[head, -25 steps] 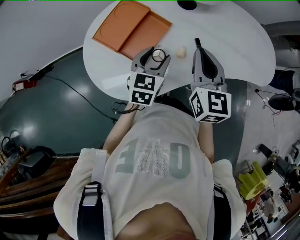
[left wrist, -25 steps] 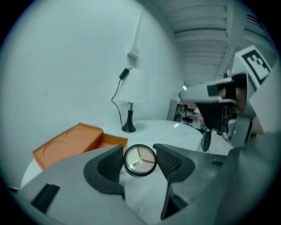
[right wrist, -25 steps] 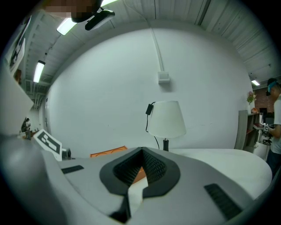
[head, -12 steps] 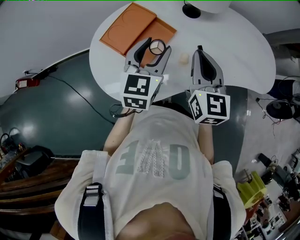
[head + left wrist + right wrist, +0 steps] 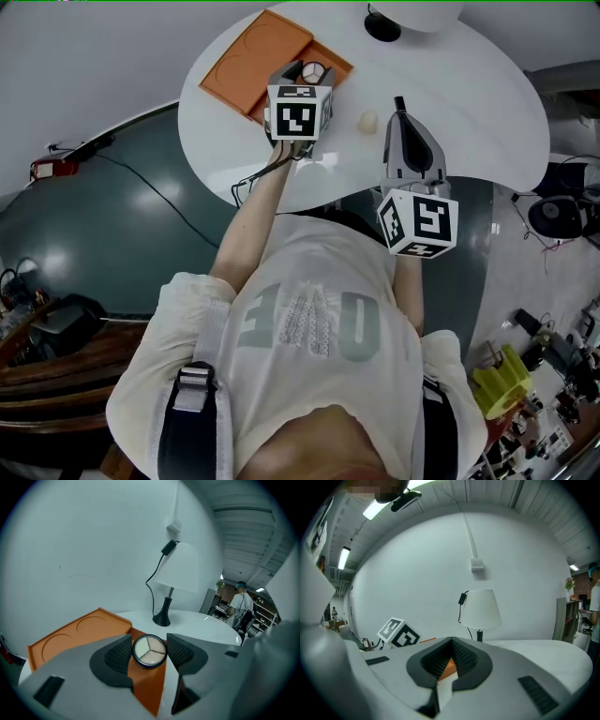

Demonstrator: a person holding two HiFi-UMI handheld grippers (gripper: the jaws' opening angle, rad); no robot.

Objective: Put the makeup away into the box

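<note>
The left gripper grasps a round compact over the box. The right gripper, clenched and empty, hangs right of the box, beyond a sponge.

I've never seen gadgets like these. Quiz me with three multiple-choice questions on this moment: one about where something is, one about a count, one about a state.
1. Where is the makeup compact?
A) lying on the white table
B) in the left gripper, over the orange box
C) beside the lamp

2. How many shades does the compact show?
A) two
B) three
C) five

3. How do the right gripper's jaws stand?
A) closed, with nothing in them
B) wide open
C) clamped on a sponge

Answers:
1 B: both pads press on the compact's rim, with the orange box showing beneath it.
2 B: its round face is split into three wedges.
3 A: in the right gripper view the jaw tips meet and nothing sits between them.
</note>
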